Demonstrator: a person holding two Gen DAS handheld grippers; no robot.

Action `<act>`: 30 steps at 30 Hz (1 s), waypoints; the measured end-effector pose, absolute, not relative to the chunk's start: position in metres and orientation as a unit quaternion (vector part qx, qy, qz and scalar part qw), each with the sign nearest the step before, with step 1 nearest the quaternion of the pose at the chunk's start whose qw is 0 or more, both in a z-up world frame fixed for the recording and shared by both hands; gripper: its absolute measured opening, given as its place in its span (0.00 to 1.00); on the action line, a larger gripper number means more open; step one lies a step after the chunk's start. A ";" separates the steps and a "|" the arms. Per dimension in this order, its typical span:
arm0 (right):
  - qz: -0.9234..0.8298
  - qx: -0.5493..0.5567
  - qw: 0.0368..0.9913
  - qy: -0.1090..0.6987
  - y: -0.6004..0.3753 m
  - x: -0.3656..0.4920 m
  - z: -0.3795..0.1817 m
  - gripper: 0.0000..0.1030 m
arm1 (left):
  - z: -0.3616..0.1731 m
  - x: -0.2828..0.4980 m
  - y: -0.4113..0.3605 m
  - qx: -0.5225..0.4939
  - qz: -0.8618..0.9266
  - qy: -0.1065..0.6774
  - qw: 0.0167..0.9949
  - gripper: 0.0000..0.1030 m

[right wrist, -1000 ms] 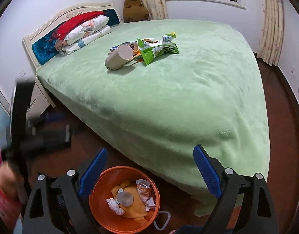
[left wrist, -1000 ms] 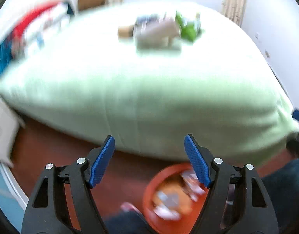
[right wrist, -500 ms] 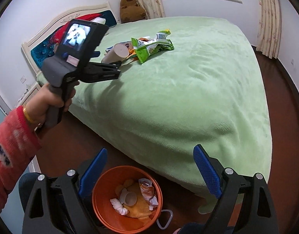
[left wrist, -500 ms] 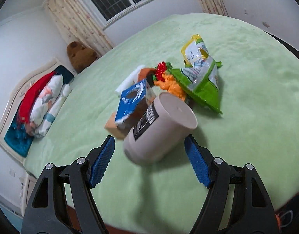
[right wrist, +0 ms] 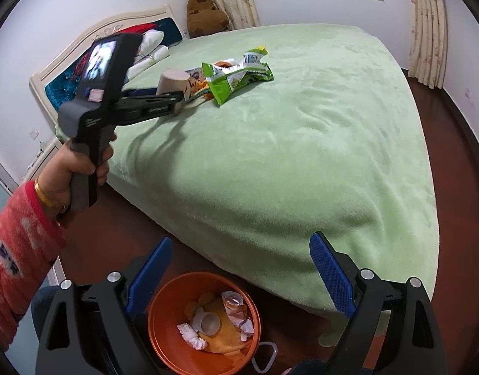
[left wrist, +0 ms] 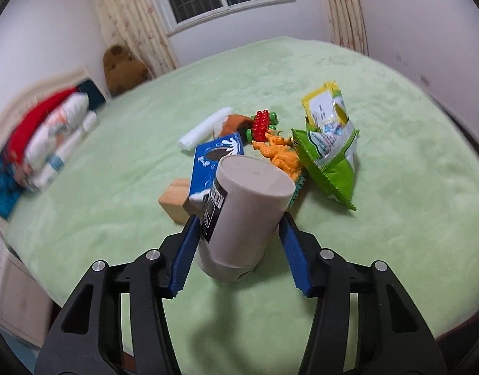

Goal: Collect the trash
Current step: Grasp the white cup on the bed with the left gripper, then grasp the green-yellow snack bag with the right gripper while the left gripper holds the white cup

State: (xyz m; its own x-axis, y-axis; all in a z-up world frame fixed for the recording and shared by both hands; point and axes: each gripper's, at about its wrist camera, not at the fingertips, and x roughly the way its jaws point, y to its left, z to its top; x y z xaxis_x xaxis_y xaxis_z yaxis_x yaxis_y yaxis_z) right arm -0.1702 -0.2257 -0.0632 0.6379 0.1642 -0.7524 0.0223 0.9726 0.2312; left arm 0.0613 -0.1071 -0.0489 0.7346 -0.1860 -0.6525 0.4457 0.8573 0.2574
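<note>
A beige cylindrical cup [left wrist: 244, 215] with a barcode label lies tilted on the green bed, between the blue pads of my left gripper [left wrist: 239, 243]. The jaws are open around it; the left pad touches its side, the right pad stands just apart. Behind it lie a blue carton [left wrist: 212, 162], a green snack bag [left wrist: 328, 153], a white roll [left wrist: 205, 126] and a wooden block [left wrist: 175, 200]. My right gripper [right wrist: 239, 278] is open and empty above an orange bin [right wrist: 164, 337] holding trash. The left gripper also shows in the right wrist view [right wrist: 177, 101] at the cup [right wrist: 173, 81].
An orange toy dinosaur [left wrist: 280, 154] and a red and green toy brick [left wrist: 264, 122] lie in the pile. Pillows [left wrist: 48, 137] and a headboard are at the far left, a brown plush [left wrist: 123, 68] in the corner. Dark floor [right wrist: 458, 168] runs along the bed's right side.
My left gripper swung up from over the bin to the bed, moved in on the cup, and its jaws narrowed around it. The right gripper stayed over the bin.
</note>
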 end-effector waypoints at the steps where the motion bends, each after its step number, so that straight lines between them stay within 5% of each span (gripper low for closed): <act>1: 0.039 0.113 0.898 0.423 -0.227 -0.169 -0.062 0.85 | -0.047 0.061 -0.102 0.188 -0.175 0.323 0.911 0.50; 11: 0.042 0.166 0.901 0.400 -0.244 -0.123 -0.035 0.85 | -0.023 0.025 -0.048 0.036 -0.215 0.317 0.923 0.50; 25: -0.080 0.259 0.848 0.456 -0.266 0.102 -0.033 0.85 | -0.015 -0.038 -0.003 -0.004 -0.213 0.311 0.926 0.50; 28: -0.095 0.255 0.830 0.487 -0.257 0.127 -0.052 0.75 | -0.015 -0.040 0.003 -0.010 -0.212 0.311 0.926 0.50; 30: -0.102 0.244 0.827 0.496 -0.251 0.134 -0.061 0.59 | -0.014 -0.041 0.007 -0.013 -0.211 0.310 0.927 0.50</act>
State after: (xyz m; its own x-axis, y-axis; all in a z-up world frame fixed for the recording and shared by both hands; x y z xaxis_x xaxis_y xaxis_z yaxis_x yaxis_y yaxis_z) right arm 0.1338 -0.2514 -0.0610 0.4872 0.0721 -0.8703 0.4111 0.8603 0.3014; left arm -0.0406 0.0066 -0.0140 0.7189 -0.3992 -0.5690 0.3833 0.9106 -0.1545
